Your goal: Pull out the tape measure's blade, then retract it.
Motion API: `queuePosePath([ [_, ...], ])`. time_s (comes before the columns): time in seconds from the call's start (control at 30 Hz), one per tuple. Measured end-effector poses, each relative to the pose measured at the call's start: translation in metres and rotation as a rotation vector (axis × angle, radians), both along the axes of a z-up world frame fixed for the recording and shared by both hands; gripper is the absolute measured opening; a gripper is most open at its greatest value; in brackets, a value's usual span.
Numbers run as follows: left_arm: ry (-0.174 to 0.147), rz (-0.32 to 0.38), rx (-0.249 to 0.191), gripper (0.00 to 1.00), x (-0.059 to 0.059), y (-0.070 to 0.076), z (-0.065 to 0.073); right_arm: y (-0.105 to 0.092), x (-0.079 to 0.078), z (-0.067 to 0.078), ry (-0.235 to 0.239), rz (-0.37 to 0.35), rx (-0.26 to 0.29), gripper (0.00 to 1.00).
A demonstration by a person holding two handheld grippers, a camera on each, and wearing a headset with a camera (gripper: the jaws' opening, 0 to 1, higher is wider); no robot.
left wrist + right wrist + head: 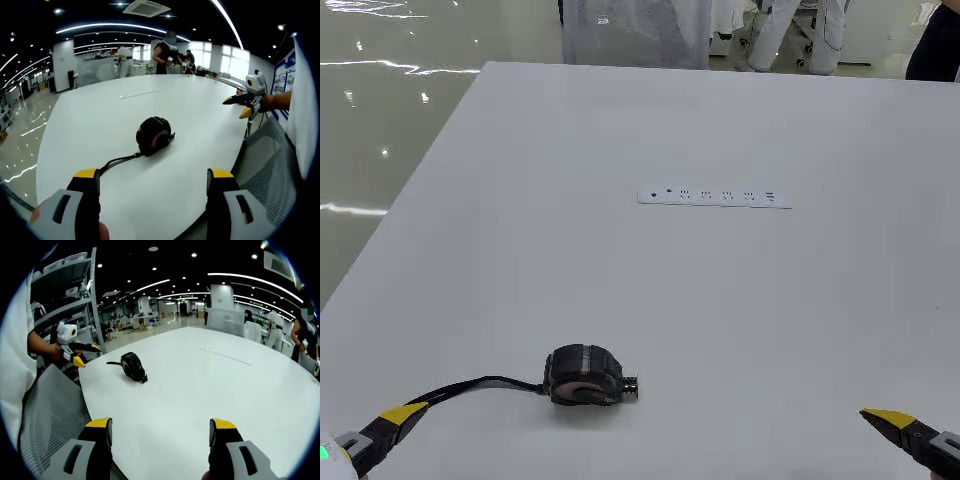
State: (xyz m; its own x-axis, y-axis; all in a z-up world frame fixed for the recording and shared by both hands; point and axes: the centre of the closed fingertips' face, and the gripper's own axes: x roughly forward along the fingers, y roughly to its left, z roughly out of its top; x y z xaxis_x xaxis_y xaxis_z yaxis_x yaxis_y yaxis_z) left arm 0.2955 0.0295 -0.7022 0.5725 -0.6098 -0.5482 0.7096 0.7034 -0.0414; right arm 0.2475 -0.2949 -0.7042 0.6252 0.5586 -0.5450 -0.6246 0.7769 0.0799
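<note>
A black tape measure (584, 376) with a black wrist strap lies on the white table (700, 270) near the front edge, its blade fully in. My left gripper (395, 420) hovers at the bottom left, just beyond the strap's end, jaws open and empty. In the left gripper view the tape measure (154, 135) sits ahead between the yellow-tipped jaws of the left gripper (152, 176). My right gripper (890, 420) is at the bottom right, well away from the tape, open and empty. In the right gripper view the tape measure (133, 366) lies far left of the right gripper (161, 426).
A white power strip (713, 196) lies flat in the middle of the table. A grey mesh chair back (47, 415) stands at the near edge. People stand beyond the far edge (170, 52). Shiny floor lies to the left.
</note>
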Motion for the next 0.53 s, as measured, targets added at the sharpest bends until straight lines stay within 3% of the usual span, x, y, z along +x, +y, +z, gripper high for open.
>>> queuePosePath([
  [0.53,0.012,0.004,-0.009,0.86,0.0000,0.0016,0.0003,-0.0062,-0.0046,-0.0019,0.009,-0.005,-0.007,0.81],
])
